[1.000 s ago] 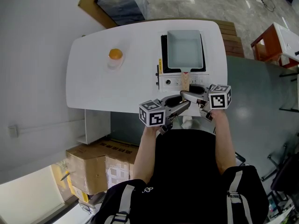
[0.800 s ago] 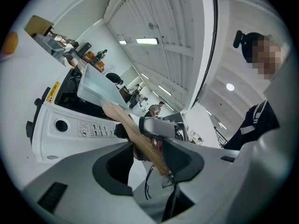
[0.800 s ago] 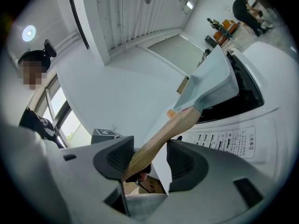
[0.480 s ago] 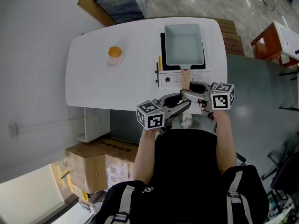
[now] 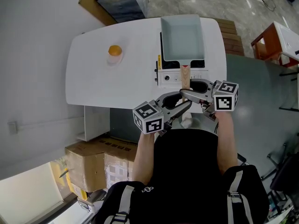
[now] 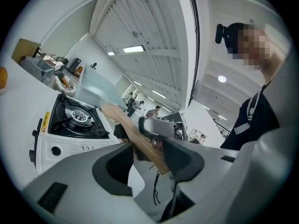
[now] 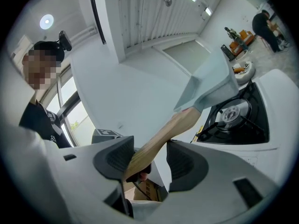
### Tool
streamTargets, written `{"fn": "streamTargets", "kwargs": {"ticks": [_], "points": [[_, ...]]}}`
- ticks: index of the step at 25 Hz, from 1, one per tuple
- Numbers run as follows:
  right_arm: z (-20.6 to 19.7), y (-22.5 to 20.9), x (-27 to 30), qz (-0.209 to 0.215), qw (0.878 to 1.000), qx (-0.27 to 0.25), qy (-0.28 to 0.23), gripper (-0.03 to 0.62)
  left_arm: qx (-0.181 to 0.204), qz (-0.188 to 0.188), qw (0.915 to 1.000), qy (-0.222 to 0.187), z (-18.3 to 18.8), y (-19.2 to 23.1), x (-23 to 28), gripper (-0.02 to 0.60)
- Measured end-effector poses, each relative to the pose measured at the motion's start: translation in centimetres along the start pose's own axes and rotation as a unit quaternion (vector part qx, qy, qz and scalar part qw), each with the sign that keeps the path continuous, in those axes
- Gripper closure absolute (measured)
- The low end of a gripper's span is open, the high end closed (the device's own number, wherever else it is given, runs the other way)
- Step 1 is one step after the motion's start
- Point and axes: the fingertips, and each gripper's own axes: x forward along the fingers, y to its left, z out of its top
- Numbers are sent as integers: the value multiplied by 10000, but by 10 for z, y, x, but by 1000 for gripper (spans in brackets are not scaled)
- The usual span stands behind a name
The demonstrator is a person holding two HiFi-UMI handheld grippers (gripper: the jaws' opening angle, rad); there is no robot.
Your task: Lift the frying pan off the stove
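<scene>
A pale blue rectangular frying pan (image 5: pixel 182 37) with a wooden handle (image 5: pixel 185 76) hangs tilted above the portable gas stove (image 5: pixel 169 78). Both grippers close on that handle from either side near the table's front edge. My left gripper (image 5: pixel 186 105) is shut on the handle's near end (image 6: pixel 148 148). My right gripper (image 5: pixel 185 94) grips the handle (image 7: pixel 156 143) just beyond it. In the right gripper view the pan (image 7: pixel 212 85) is raised clear of the bare burner (image 7: pixel 232 113). The left gripper view shows the burner (image 6: pixel 77 118) uncovered too, with the pan (image 6: pixel 96 90) above it.
The stove sits on a white table (image 5: pixel 103 83). An orange thing on a clear cup (image 5: pixel 114 51) stands at the table's left. Cardboard boxes (image 5: pixel 93 164) lie on the floor at the lower left. A wooden bench (image 5: pixel 233 38) and a red stool (image 5: pixel 271 38) stand to the right.
The pan has risen off the stove and looks larger and farther up in the head view. Both grippers have kept their hold and shifted a little apart.
</scene>
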Motion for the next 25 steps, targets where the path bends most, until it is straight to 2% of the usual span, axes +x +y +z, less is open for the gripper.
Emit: {"fn": "streamTargets", "kwargs": {"ticks": [25], "points": [[6,2,-10,67,9999,-134,-56,365,225,-37,9997,-33,4,-7,8,379]]}}
